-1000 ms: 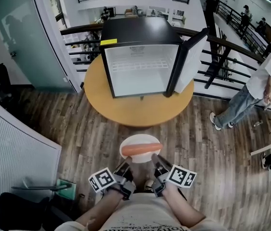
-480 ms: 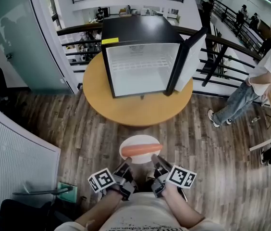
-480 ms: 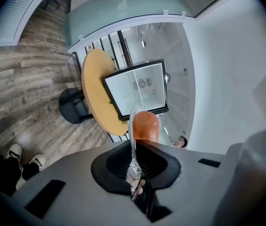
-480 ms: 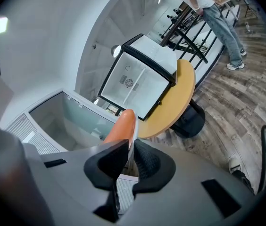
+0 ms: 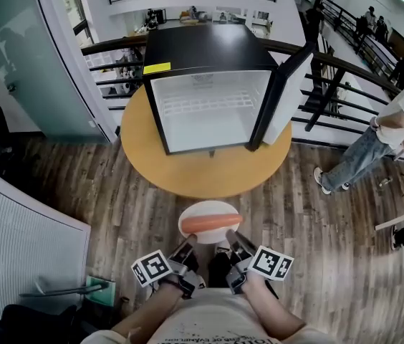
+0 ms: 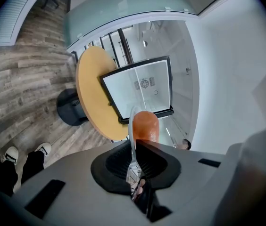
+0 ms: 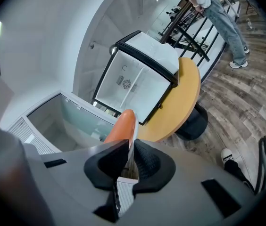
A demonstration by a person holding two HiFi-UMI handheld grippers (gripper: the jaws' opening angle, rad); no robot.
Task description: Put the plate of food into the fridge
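Black-cased and white inside, the small box-shaped fridge (image 5: 209, 106) is set toward the far edge of the round wooden table (image 5: 202, 172), with its door (image 5: 282, 95) swung wide. Opening is judged done; carrying the plate over and setting it inside are left. The white oval plate (image 5: 203, 209), with a long orange sausage (image 5: 213, 223) on it, is held over the plank floor (image 5: 116, 206), short of the table's near edge. Its rim is pinched by the left hand-held gripper (image 5: 187, 247) and the right hand-held gripper (image 5: 231, 242), each narrowed onto it.
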